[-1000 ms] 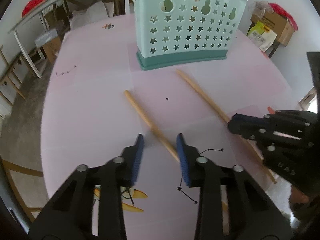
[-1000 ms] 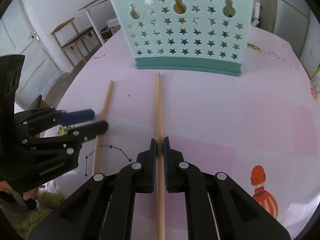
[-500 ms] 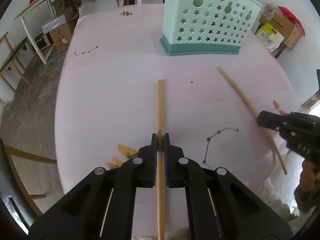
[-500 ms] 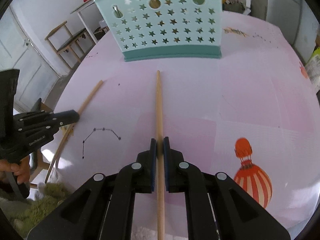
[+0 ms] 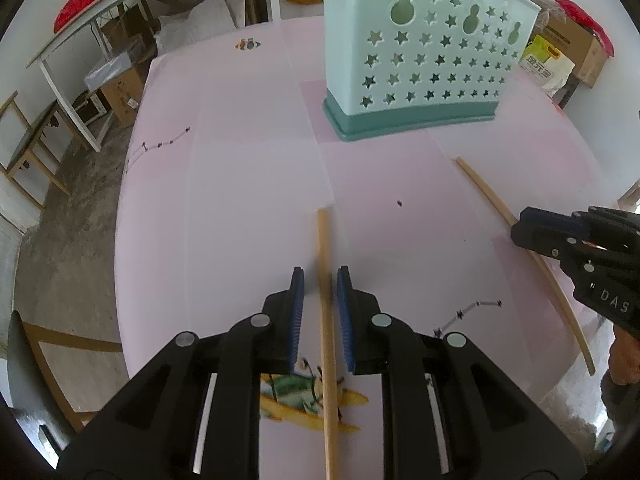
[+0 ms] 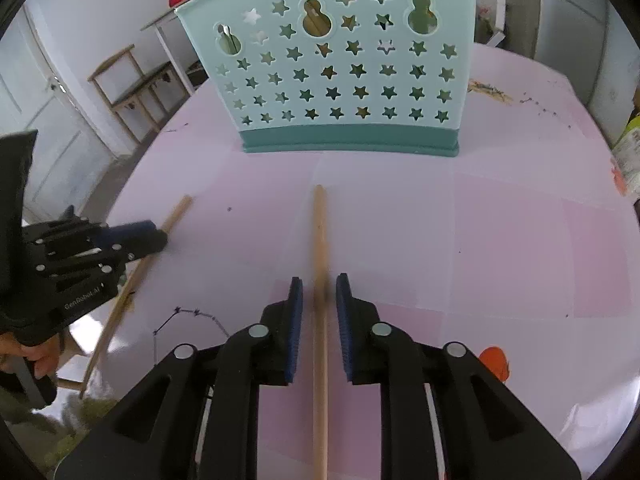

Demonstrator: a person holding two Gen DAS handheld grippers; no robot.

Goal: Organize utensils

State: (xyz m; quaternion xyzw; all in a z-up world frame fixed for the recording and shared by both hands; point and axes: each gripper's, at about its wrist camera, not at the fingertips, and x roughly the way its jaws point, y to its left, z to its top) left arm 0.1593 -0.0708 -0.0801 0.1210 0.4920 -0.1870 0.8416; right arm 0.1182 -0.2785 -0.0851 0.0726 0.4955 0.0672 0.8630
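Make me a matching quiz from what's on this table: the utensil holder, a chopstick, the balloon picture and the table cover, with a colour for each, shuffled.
Things:
1. utensil holder
2. balloon print
3. table cover
4. chopstick

Colours:
A. pink
B. pale wood
C. mint green with star-shaped holes
D. orange-red

Pairs: 1-C, 2-D, 3-A, 4-B
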